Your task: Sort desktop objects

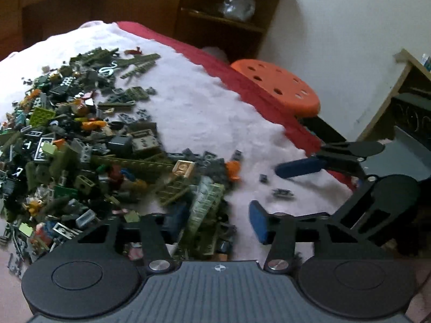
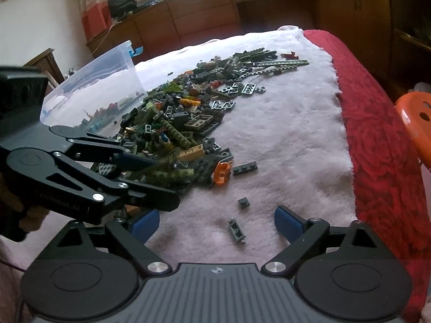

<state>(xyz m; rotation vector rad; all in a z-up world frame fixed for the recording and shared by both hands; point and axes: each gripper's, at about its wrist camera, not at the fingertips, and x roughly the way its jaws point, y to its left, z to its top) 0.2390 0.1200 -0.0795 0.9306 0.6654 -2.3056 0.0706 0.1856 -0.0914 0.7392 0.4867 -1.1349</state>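
A big pile of small building bricks [image 1: 89,145], mostly olive, grey and black, lies on a white fluffy cloth [image 1: 204,107]; it also shows in the right wrist view [image 2: 183,118]. My left gripper [image 1: 215,220] is open, its jaws spread over the pile's near edge, left pad among the bricks. My right gripper [image 2: 215,222] is open and empty, low over the cloth, with a small grey brick [image 2: 237,230] between its pads and a dark stud piece [image 2: 243,202] just ahead. An orange piece [image 2: 222,172] lies at the pile's edge. Each gripper shows in the other's view.
A clear plastic tub [image 2: 102,86] stands at the pile's far left. A red bedspread [image 2: 382,134] lies under the cloth. An orange stool [image 1: 280,86] stands beside the bed. Wooden cabinets and shelves line the far wall.
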